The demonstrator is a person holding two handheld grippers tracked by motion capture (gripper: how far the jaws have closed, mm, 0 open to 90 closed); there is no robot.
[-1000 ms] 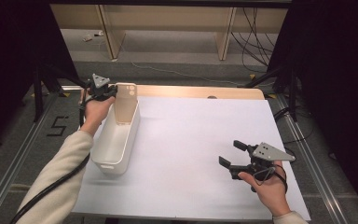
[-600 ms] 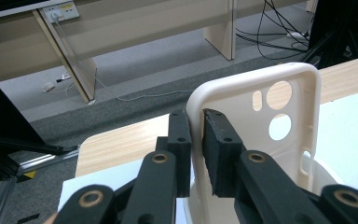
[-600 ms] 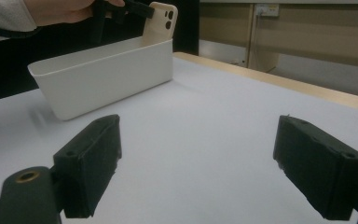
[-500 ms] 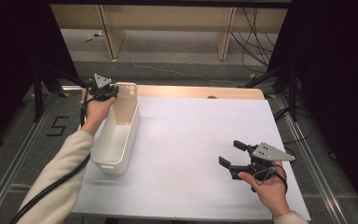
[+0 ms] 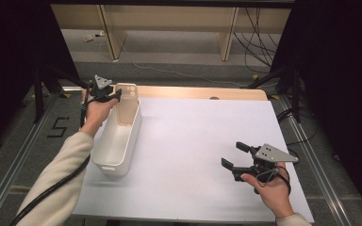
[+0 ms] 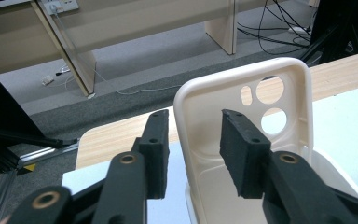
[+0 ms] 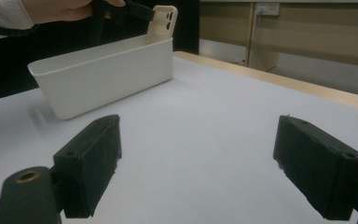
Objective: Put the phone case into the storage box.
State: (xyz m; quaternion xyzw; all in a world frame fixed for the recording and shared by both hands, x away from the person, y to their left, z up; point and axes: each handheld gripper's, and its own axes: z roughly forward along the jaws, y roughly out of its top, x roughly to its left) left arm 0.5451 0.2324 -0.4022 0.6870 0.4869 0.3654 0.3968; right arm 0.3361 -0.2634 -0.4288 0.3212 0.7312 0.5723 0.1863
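Your left gripper (image 6: 191, 154) has just been opening, its jaws now straddling but off the edge of the phone case (image 6: 256, 121), which stands upright in the far end of the white bin (image 5: 118, 141); your right gripper (image 5: 238, 157) rests wide open, holding nothing.

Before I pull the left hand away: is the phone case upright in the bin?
Upright: the phone case stands on end in the white bin, camera cutouts up.

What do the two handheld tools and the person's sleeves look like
Both tools are black, with two blocky, flat-faced jaws held by brass-coloured pivots. The left tool and the right tool each carry a grey three-cornered plate on top. A black cable trails from the left one along a cream sleeve.
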